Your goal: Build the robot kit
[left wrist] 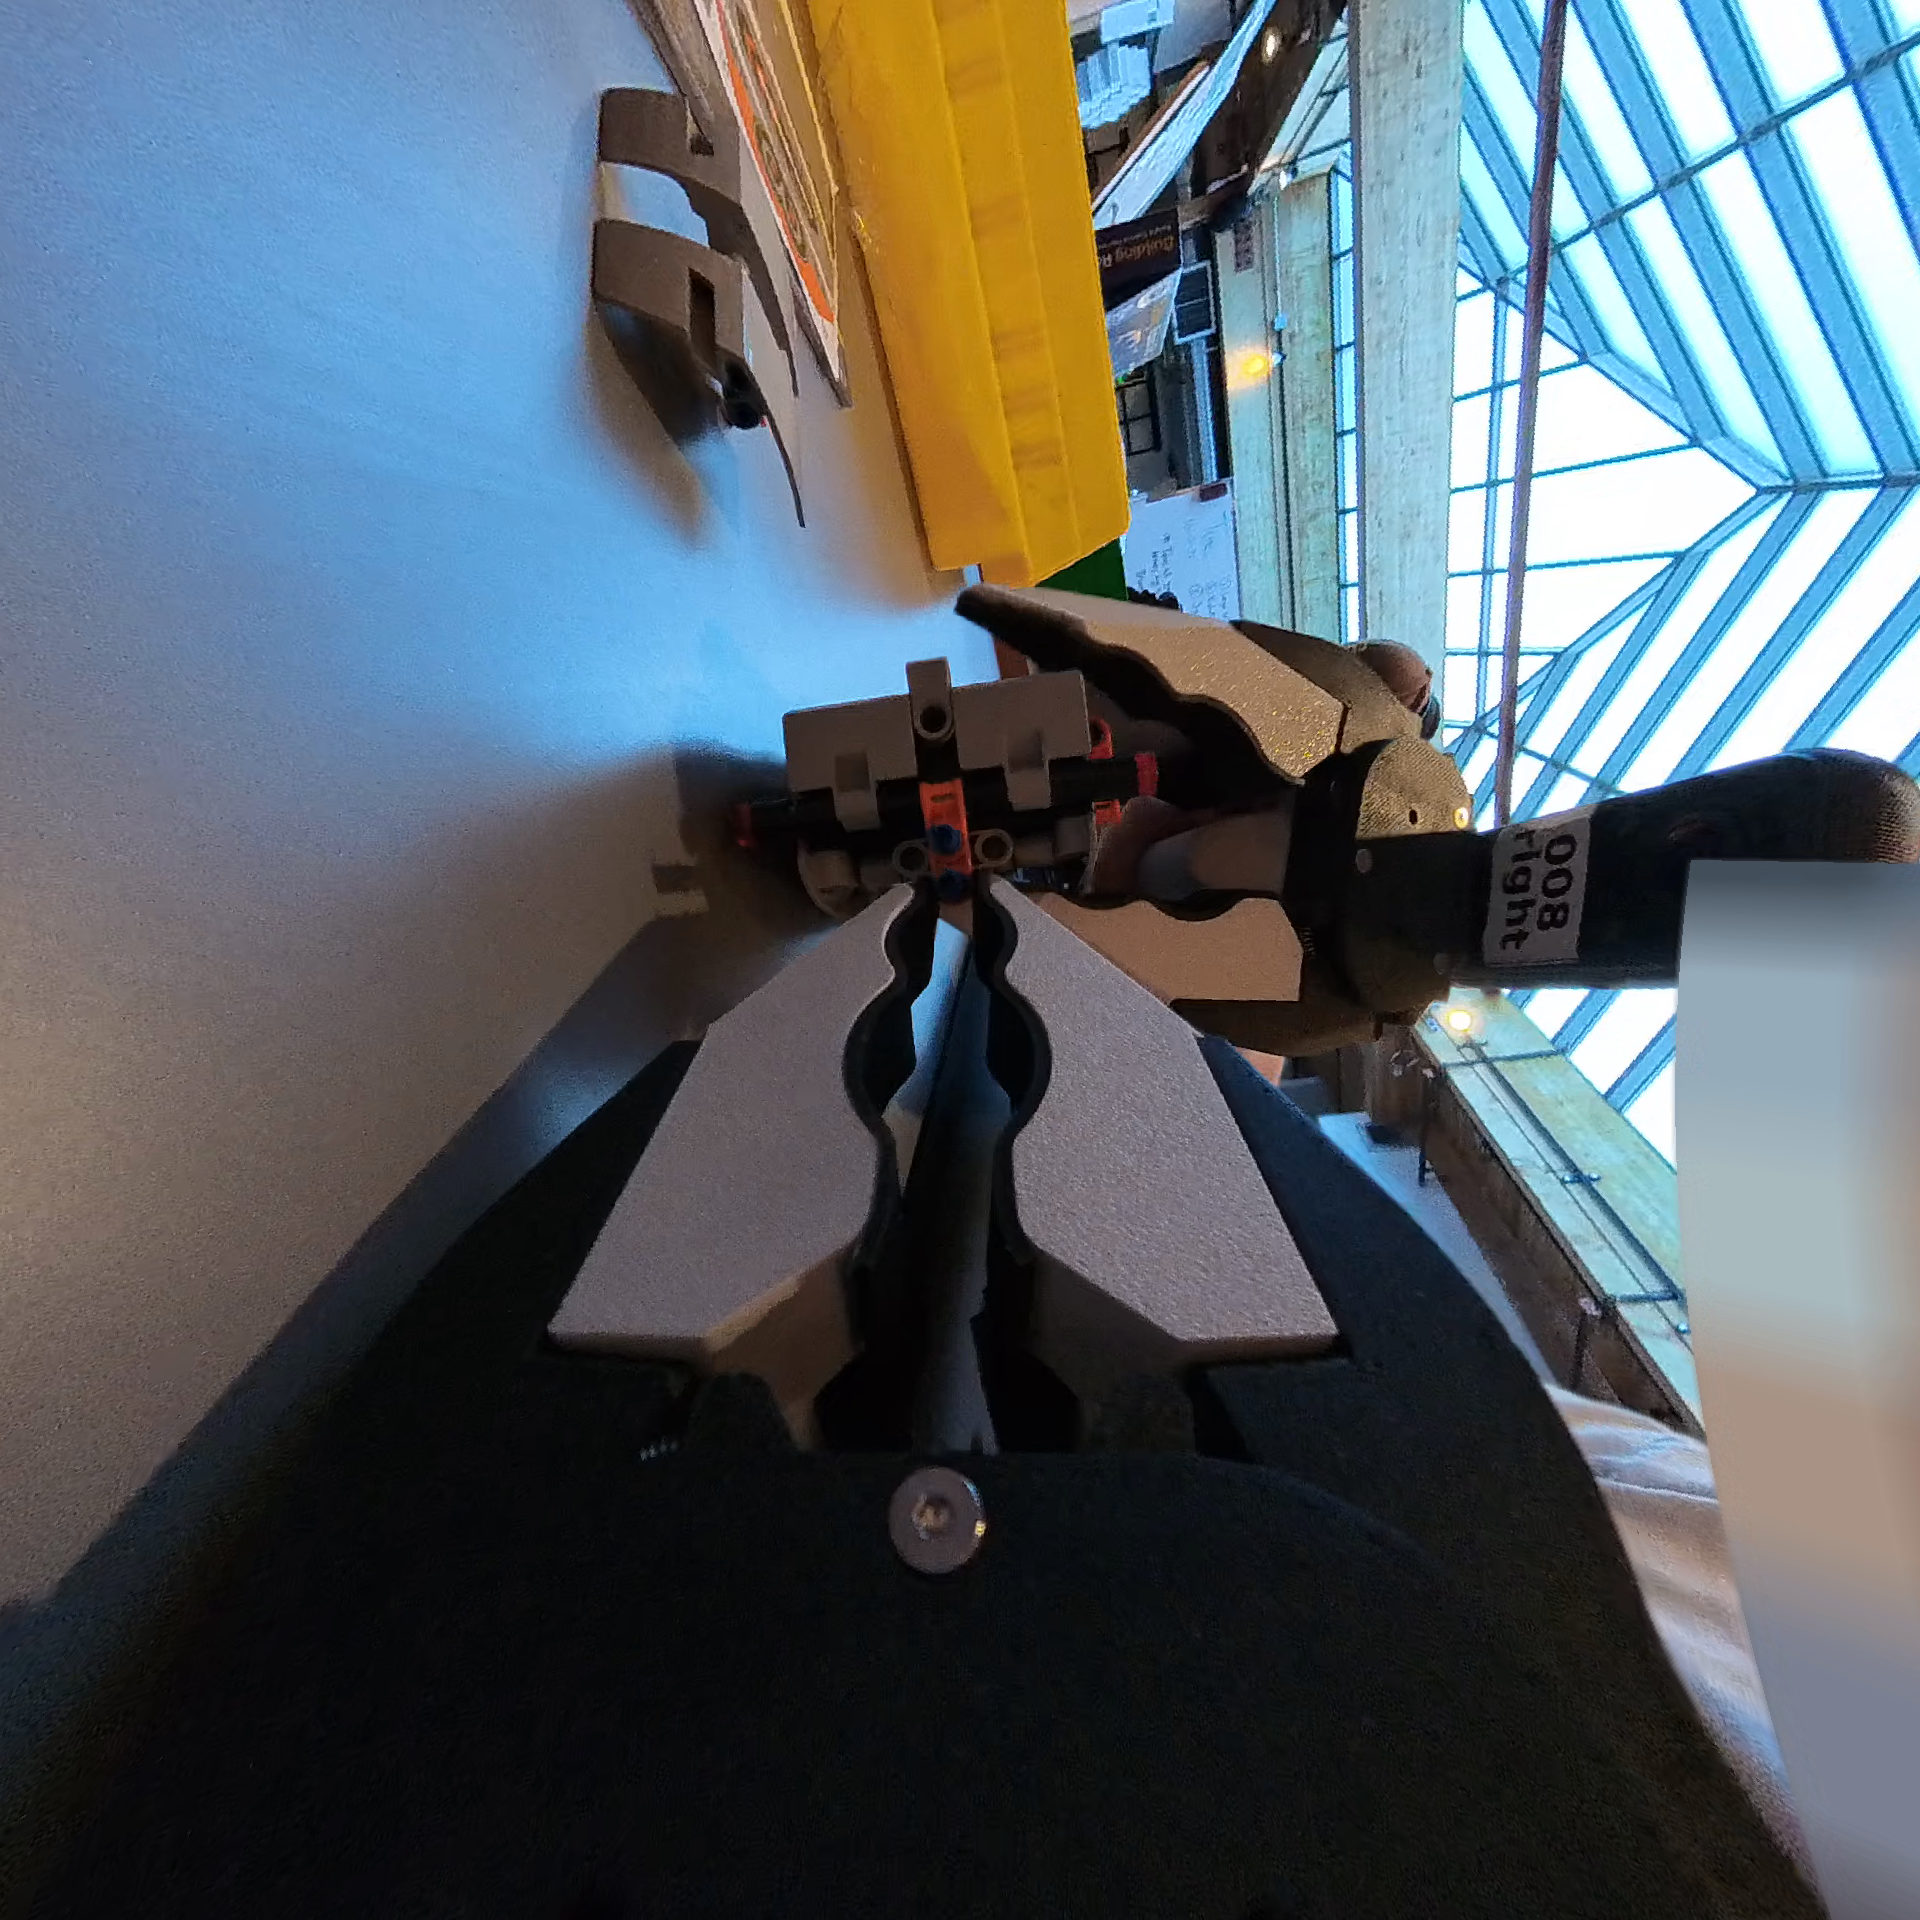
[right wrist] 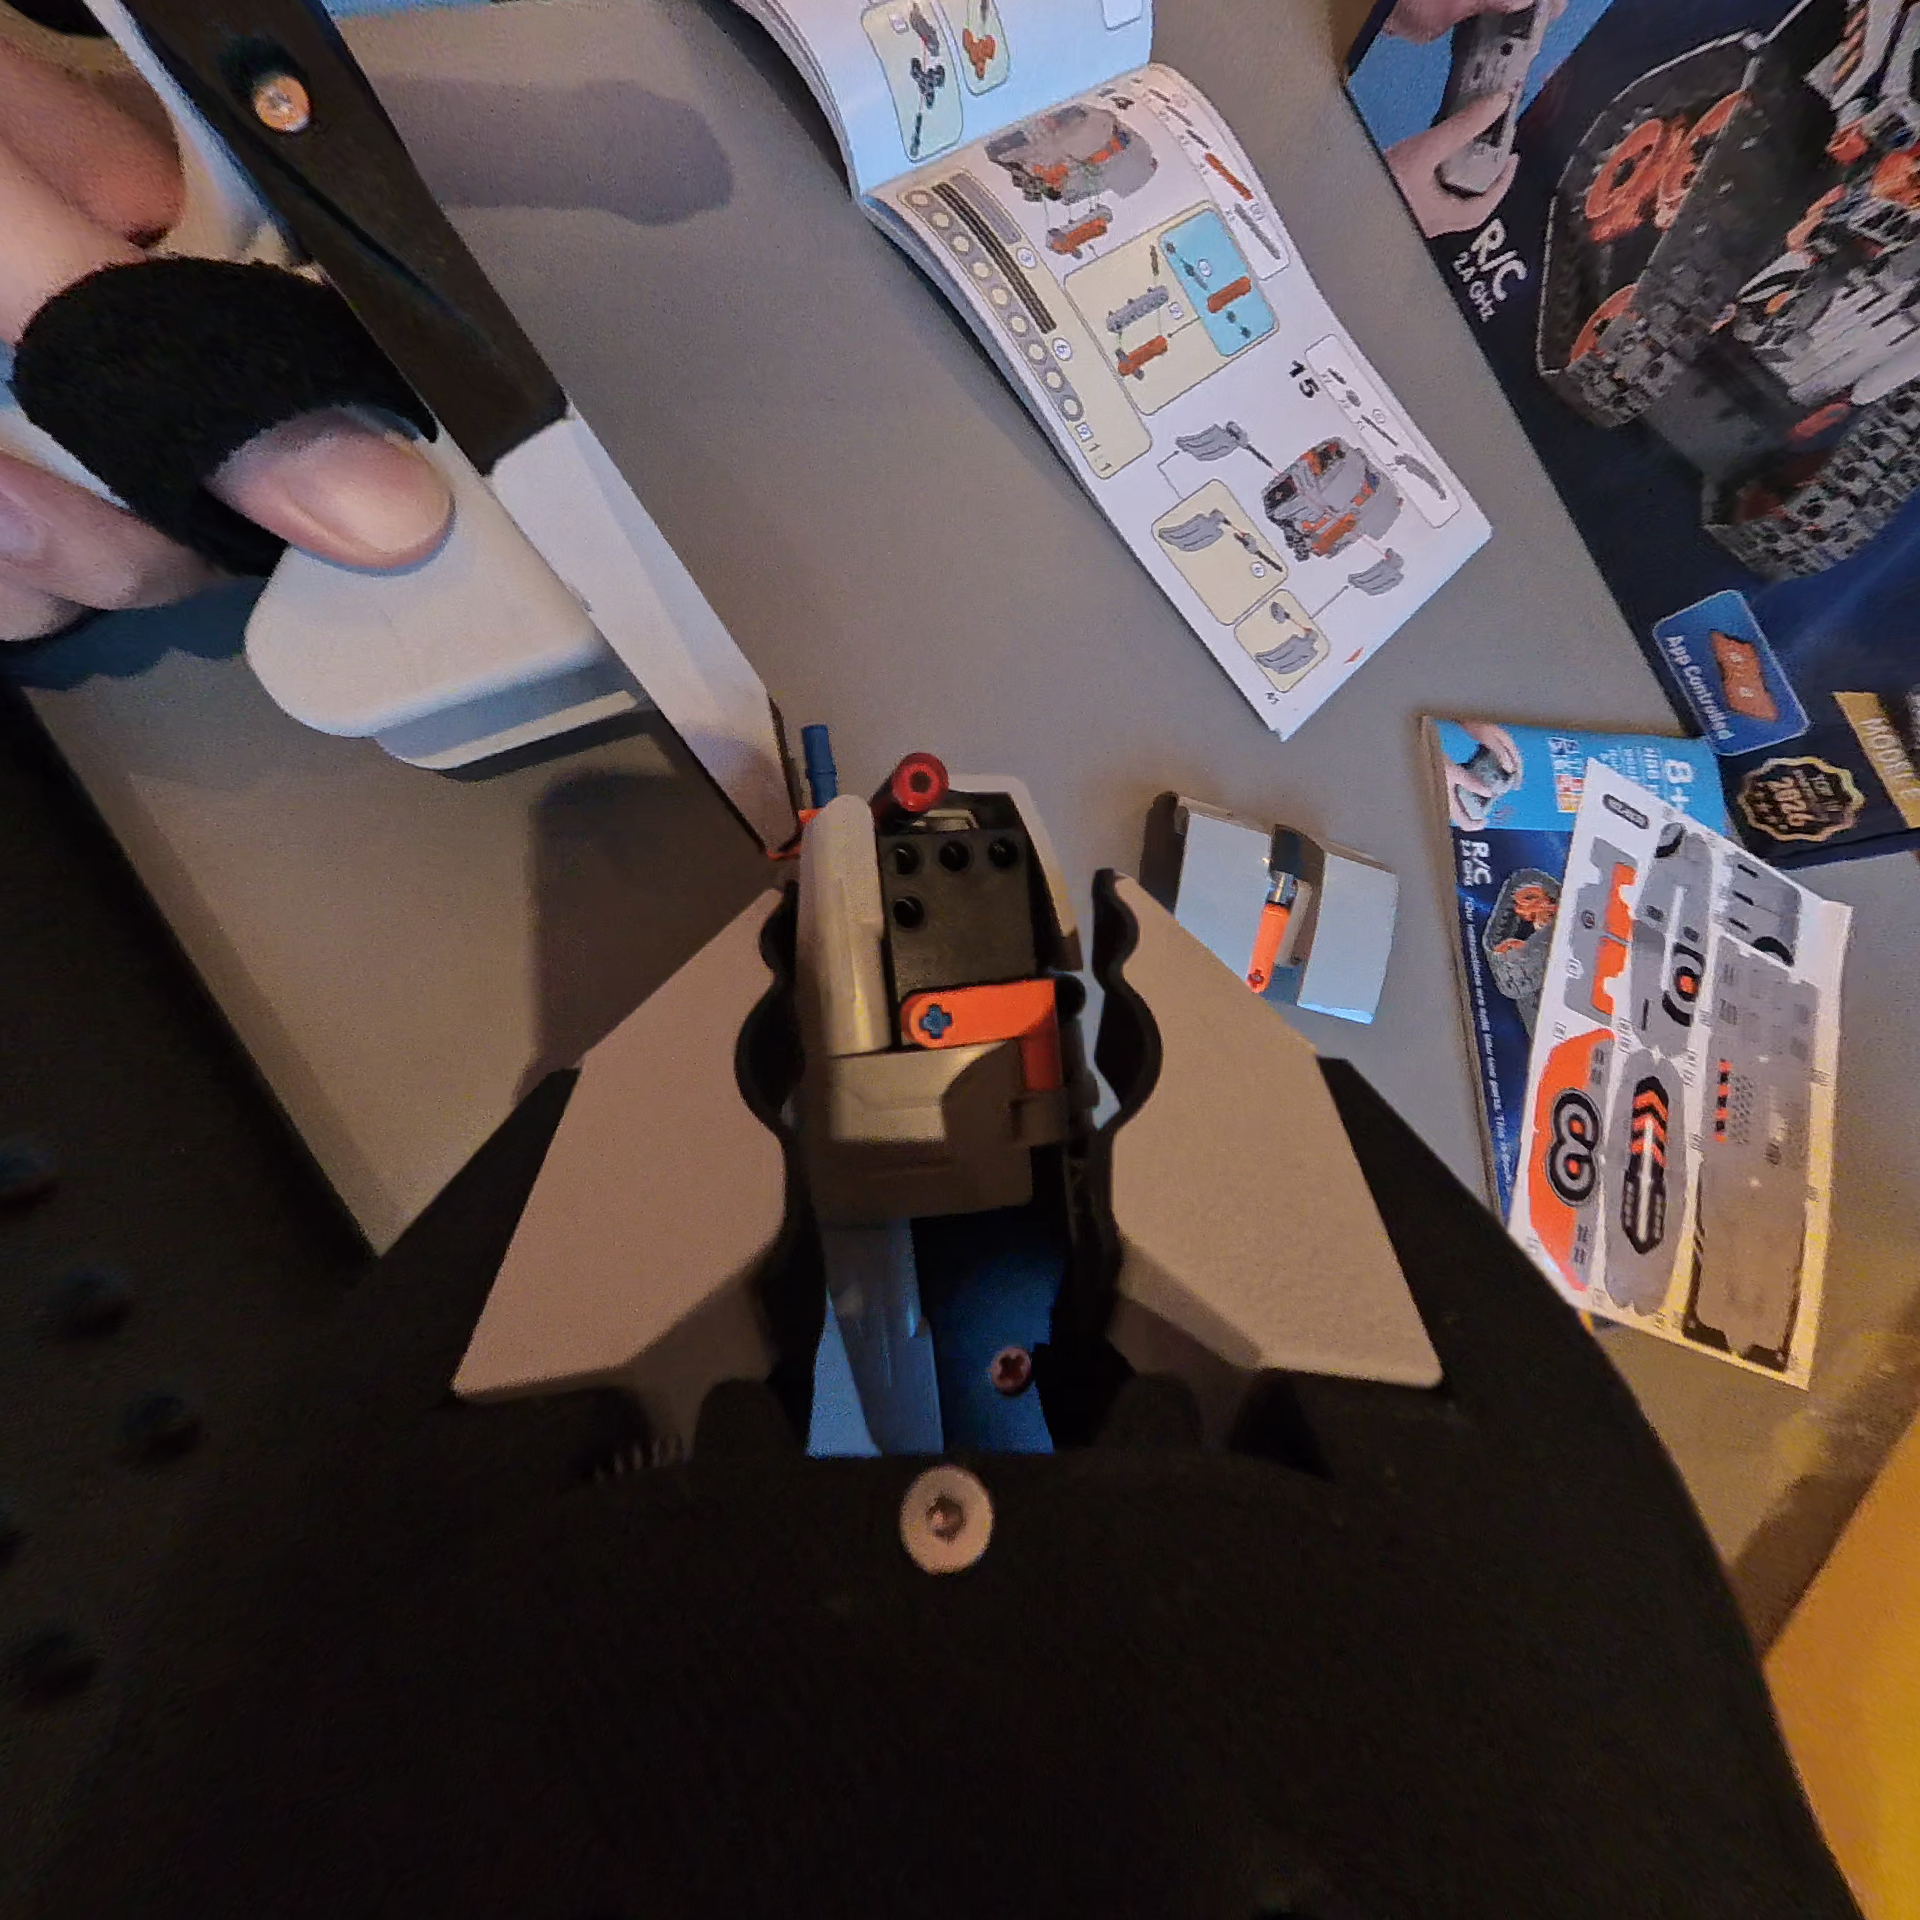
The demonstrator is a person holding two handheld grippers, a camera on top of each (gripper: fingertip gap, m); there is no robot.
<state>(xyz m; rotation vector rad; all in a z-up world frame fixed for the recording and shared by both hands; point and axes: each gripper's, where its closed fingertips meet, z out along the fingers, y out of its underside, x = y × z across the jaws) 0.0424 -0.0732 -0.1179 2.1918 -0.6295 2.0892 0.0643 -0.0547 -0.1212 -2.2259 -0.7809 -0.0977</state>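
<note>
We clamp brick assembly (right wrist: 935,997) in right gripper (right wrist: 940,997); left gripper (left wrist: 945,899) pinches blue pin (left wrist: 943,883) beside it.

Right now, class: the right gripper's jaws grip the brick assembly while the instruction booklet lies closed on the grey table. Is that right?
Not quite. The right wrist view shows the instruction booklet lying open on the grey table. The right gripper does grip the brick assembly.
</note>
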